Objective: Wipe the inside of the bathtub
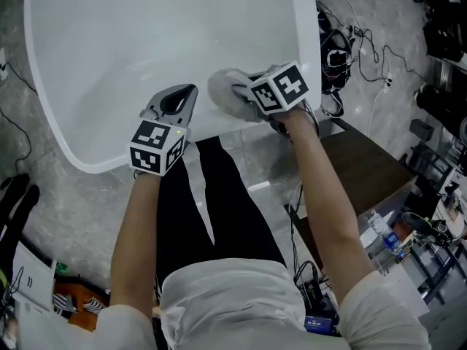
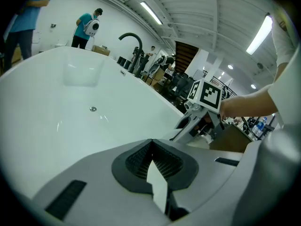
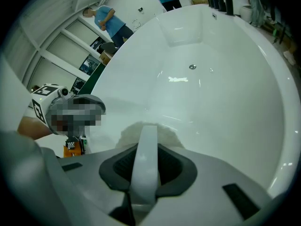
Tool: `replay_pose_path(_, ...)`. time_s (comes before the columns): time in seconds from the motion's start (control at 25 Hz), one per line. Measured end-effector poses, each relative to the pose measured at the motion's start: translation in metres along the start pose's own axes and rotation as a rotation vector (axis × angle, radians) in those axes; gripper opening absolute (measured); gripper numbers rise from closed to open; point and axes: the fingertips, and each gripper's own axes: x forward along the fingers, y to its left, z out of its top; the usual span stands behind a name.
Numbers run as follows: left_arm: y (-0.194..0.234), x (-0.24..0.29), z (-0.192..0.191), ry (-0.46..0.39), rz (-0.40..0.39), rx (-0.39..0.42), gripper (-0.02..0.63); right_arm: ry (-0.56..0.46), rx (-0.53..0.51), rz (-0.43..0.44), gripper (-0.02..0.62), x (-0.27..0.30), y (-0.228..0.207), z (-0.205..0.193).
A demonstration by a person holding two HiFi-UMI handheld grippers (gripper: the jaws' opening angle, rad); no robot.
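Bathtub: white, oval; basin ahead of both grippers, near rim beneath them.
Right gripper: jaws clamped on the white handle of a wiping pad, reaching over the rim into the tub.
Left gripper: jaws pressed together, nothing between them; poised at the near rim, just left of the right gripper.
Wiping pad: pale, fluffy (fibres blurred); directly ahead of the right gripper's jaws, against the tub's inner wall.
Round metal fitting: small; far ahead of both grippers on the tub's inner surface.
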Motion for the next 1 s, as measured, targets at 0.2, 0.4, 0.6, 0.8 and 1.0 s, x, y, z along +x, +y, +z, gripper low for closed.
replay_pose_path(0.2, -0.009, 0.018, 0.000, 0.041, -0.029, 0.009, 0.010, 0.027, -0.012, -0.014, 0.092, -0.010, -0.014, -0.008)
replay_pose_path(0.4, -0.019, 0.037, 0.005, 0.050, -0.060, 0.047, 0.011, 0.051, -0.024, -0.063, 0.092, -0.017, -0.032, -0.014)
replay_pose_path(0.6, -0.028, 0.042, 0.010, 0.052, -0.081, 0.067, 0.011, 0.090, -0.019, -0.136, 0.092, -0.026, -0.051, -0.022)
replay_pose_path(0.8, -0.023, 0.043, 0.011, 0.058, -0.080, 0.071, 0.011, 0.149, -0.039, -0.177, 0.092, -0.024, -0.060, -0.024)
replay_pose_path(1.0, -0.015, 0.042, 0.004, 0.102, -0.082, 0.083, 0.010, 0.214, -0.077, -0.211, 0.092, -0.014, -0.062, -0.026)
